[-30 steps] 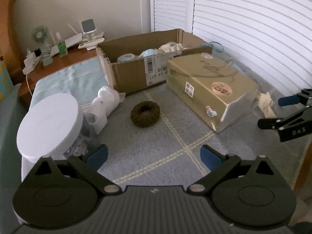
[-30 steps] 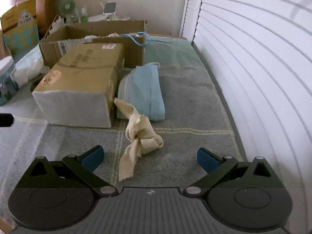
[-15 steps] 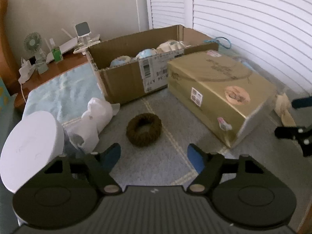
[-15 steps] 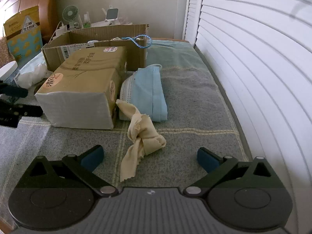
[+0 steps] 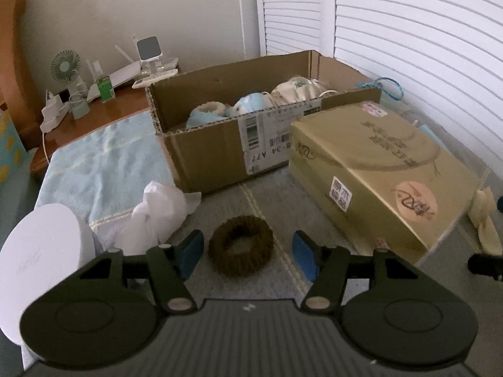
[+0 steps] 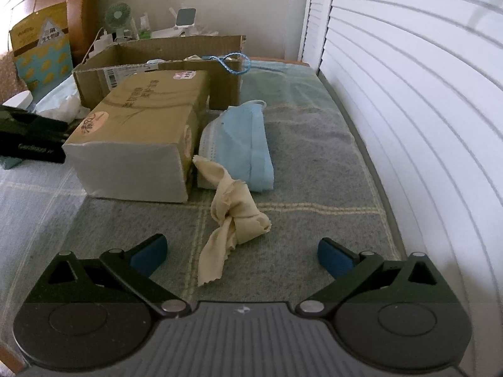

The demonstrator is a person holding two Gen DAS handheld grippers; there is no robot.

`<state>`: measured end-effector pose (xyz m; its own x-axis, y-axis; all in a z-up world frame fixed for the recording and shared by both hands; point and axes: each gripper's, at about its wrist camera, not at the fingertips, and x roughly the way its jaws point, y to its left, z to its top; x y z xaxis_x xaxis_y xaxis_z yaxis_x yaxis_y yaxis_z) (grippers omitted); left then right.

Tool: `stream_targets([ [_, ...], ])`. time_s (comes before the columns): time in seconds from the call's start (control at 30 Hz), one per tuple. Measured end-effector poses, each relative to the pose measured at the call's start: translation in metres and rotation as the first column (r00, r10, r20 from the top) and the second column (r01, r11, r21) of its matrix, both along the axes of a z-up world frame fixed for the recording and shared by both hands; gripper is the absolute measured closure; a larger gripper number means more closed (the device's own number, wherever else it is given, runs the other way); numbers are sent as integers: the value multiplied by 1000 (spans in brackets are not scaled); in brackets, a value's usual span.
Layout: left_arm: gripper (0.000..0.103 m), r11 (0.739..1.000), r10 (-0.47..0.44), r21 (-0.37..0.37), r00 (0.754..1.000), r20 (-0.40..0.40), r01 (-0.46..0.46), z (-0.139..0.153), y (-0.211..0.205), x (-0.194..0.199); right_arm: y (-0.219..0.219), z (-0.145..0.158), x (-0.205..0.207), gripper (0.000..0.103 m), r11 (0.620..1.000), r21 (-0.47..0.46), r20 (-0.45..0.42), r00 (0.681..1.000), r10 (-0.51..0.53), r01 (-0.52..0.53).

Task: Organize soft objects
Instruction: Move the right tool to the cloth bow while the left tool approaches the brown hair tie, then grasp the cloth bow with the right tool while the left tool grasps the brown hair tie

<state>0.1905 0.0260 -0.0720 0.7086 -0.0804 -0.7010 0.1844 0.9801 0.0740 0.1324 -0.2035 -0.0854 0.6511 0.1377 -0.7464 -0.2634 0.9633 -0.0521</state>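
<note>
In the left wrist view my left gripper is open, its blue pads on either side of a dark brown scrunchie that lies on the grey mat. A knotted white cloth lies just left of it. An open cardboard box behind holds several soft items. In the right wrist view my right gripper is open and empty, just in front of a knotted cream cloth. A pile of blue face masks lies behind that cloth.
A gold tissue pack stands between the two grippers. A white round lid is at the left. A blue towel lies behind it. White shutters run along the right edge. A wooden shelf holds a fan and chargers.
My left gripper has moved forward and down to the scrunchie, and its jaws have narrowed around it. My right gripper has barely moved.
</note>
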Motion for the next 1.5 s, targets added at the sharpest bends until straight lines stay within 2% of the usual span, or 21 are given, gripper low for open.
stream_targets([
  [0.27, 41, 1000, -9, 1, 1000, 5, 9, 0, 0, 2, 8, 6, 1, 24, 999, -23, 17, 1000, 25, -24],
  [0.43, 46, 1000, -15, -18, 1000, 0, 15, 0, 1, 3, 8, 11, 3, 55, 999, -38, 19, 1000, 15, -14],
  [0.6, 57, 999, -23, -24, 1000, 2, 23, 0, 1, 3, 9, 13, 2, 63, 999, -45, 17, 1000, 17, -16],
  [0.67, 61, 999, -22, -26, 1000, 1, 22, 1, 2, 3, 9, 13, 1, 65, 999, -47, 16, 1000, 19, -18],
  [1.07, 68, 998, -55, -32, 998, -23, 54, 5, 5, 1, 9, 21, -1, 68, 999, -46, 6, 1000, 26, -26],
  [1.5, 69, 985, -163, -59, 986, -17, 162, 38, 7, -29, 7, 43, -14, 68, 998, -57, 39, 998, 43, -41],
])
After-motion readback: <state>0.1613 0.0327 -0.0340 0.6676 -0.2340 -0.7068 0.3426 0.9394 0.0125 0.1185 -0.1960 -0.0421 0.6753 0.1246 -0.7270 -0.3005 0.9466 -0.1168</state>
